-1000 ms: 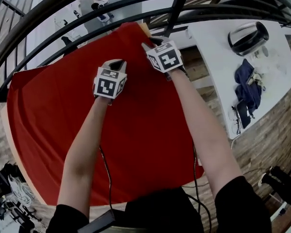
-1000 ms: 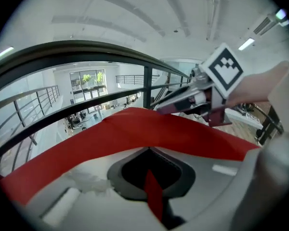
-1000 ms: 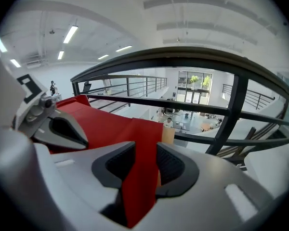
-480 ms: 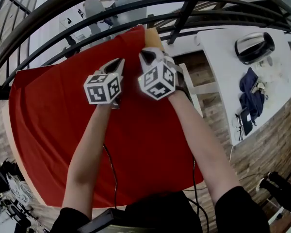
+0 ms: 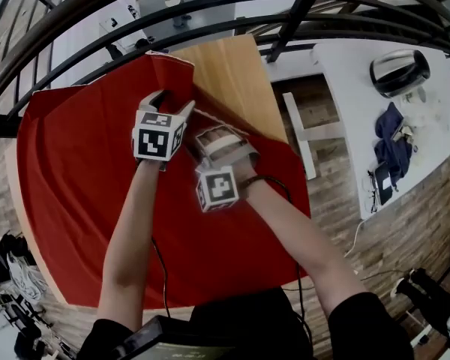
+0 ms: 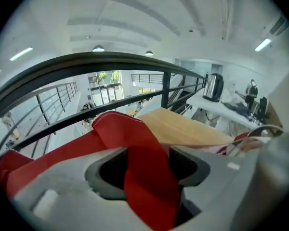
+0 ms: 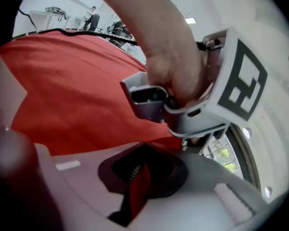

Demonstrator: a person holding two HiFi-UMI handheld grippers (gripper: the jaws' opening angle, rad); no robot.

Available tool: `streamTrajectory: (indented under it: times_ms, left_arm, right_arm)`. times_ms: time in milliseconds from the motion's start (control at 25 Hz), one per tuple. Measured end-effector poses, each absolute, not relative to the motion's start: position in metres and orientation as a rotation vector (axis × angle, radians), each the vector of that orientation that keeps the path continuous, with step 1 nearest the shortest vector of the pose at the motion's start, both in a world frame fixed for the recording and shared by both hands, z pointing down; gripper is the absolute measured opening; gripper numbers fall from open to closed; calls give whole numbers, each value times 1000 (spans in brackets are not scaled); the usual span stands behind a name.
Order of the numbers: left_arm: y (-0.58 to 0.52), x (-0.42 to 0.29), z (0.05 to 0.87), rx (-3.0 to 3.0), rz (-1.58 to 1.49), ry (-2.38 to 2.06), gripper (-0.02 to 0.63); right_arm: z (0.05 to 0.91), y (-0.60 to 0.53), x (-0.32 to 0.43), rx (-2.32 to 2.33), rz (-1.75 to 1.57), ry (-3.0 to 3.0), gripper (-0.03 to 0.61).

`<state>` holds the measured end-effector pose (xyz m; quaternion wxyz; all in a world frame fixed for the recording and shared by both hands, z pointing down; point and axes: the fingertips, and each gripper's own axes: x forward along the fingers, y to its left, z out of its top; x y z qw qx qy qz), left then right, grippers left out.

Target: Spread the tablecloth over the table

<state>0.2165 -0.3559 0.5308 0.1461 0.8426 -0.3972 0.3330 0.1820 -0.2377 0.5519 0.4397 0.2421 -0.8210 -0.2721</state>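
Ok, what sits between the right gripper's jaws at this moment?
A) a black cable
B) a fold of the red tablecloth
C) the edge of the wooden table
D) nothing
B: the right gripper view shows the right gripper with its jaws closed on a narrow red fold of the tablecloth.
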Motion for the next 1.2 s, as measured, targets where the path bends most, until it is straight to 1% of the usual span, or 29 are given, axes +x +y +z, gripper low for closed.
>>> streamTrajectory:
  times_ms: [40,80,120,200,240,280,360,440,520,560,600,640,680,800,880,960,1000,1120,1160,1200]
  left_arm:
    - [-353,209,533,2413,970,-1170,228]
    - [-347,197,534,2381,930,-1202,68]
    - [-339,181,533,2321,830,-1232,9]
    - [-317,142,527,2142,539,-1275,8]
    - [-304,121,525,2057,420,-1294,8]
    - [-292,100,524,1991,349,-1320,8]
    - [-267,64,532,1899,312,-1373,8]
    - [-246,39,542,1820,293,-1396,16]
    - [-228,17,549,1740,266,-1431,34]
    - [-219,4,551,1695,247,-1456,60]
    - [-210,-8,553,1652,224,-1482,125]
    - [-201,-18,553,1621,204,-1505,138]
    - [-193,-26,553,1603,188,-1521,137]
    - [-181,-32,553,1629,214,-1534,135]
    - [-177,-29,559,1691,328,-1541,135]
    - [-178,-21,561,1783,472,-1555,135]
    - [-180,-17,560,1823,520,-1558,134]
    - [-186,-7,559,1867,517,-1543,129]
    - [-186,-4,559,1869,501,-1535,127]
    - [-186,-2,558,1874,493,-1529,127]
  right_arm:
    - [546,-231,179,596,-660,-2068,18]
    - [542,-220,175,572,-620,-2117,35]
    - [539,-207,171,527,-557,-2178,70]
    - [533,-183,168,436,-419,-2303,196]
    - [526,-178,170,427,-357,-2364,199]
    - [518,-181,173,454,-293,-2422,196]
    - [505,-204,180,557,-159,-2494,134]
    - [503,-228,182,595,-54,-2501,133]
    - [500,-241,169,562,44,-2532,133]
    - [498,-244,157,529,79,-2554,133]
    - [497,-246,143,488,88,-2566,135]
    - [498,-247,129,445,77,-2564,138]
    - [502,-249,116,406,74,-2552,144]
    - [519,-266,83,378,246,-2520,167]
    - [531,-282,72,442,382,-2490,179]
    - [542,-294,66,500,455,-2429,219]
    - [546,-298,63,522,477,-2401,221]
    - [561,-303,56,545,538,-2311,211]
    - [567,-303,55,545,543,-2283,190]
    - [570,-302,56,547,536,-2265,138]
